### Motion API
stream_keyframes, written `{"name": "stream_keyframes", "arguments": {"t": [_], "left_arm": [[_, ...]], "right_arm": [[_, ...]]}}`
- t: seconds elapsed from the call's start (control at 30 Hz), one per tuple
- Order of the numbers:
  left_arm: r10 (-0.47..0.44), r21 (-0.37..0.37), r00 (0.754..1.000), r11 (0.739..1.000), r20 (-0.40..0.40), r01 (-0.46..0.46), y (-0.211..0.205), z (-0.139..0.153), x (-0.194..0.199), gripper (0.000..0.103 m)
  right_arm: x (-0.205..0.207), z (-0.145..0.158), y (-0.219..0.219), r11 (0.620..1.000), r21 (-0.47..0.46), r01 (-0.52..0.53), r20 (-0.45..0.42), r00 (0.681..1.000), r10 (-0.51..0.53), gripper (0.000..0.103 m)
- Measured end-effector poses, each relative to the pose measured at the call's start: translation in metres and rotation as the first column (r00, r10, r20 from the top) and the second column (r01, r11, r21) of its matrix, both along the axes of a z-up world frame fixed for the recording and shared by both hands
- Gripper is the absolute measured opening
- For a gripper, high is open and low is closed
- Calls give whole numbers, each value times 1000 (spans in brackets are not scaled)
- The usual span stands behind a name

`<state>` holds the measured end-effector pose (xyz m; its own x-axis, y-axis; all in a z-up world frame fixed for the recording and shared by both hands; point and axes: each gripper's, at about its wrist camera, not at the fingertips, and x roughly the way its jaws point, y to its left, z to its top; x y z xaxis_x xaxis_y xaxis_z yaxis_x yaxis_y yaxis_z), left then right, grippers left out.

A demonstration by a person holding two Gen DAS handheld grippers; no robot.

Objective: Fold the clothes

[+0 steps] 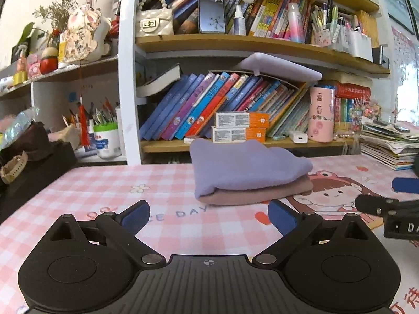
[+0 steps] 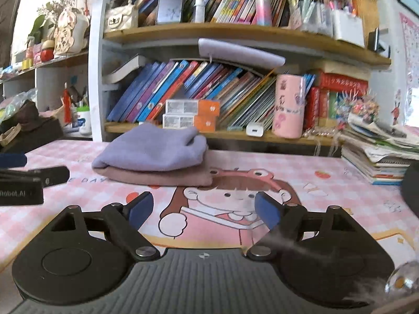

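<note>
I see folded lilac cloth atop pink cloth, long side across desk | left tongs, right tongs released, empty

The pink garment is largely covered by the folded lavender garment; only its lower edge is exposed. The right gripper is cut off by the frame edge in the left wrist view; its jaws cannot be assessed there
</note>
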<state>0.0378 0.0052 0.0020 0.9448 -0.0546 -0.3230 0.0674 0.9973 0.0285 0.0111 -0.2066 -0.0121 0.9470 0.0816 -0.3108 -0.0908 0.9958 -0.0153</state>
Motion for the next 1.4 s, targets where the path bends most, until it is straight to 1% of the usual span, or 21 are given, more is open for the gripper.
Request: {"name": "stream_keyframes", "arguments": {"t": [0.13,0.2,0.37,0.47,0.53,0.7,0.83,1.1,1.4], "left_arm": [[1,-12,1000,1000,-7,-1,2,-1,1,99],[11,-21,1000,1000,-3,-12,4,-1,0,99],[32,-5,998,999,-46,-32,3,-3,7,101],[59,10,997,998,-47,-58,1,-4,6,102],[74,18,997,997,-33,-73,1,-4,4,102],[73,40,997,996,-4,-73,-2,-2,0,103],[74,57,997,996,-6,-73,-5,-2,1,103],[60,64,998,996,-7,-59,-7,-2,1,103],[68,62,998,996,-11,-68,-5,-2,2,103]], "right_arm": [[0,-1,3,1000,-25,18,-1,1000,-18,92],[0,-1,6,999,-44,19,0,1000,-19,98],[-4,-1,15,995,-98,14,28,1000,-12,100],[-6,-1,18,992,-122,14,42,999,-9,101],[-5,-1,19,992,-129,13,39,999,-8,101],[-4,-1,16,994,-109,-1,30,1000,4,101],[-3,-1,13,996,-84,0,22,1000,2,102],[-2,-1,13,996,-84,-3,14,1000,4,103],[-2,-1,12,997,-80,1,9,1000,0,103]]}}
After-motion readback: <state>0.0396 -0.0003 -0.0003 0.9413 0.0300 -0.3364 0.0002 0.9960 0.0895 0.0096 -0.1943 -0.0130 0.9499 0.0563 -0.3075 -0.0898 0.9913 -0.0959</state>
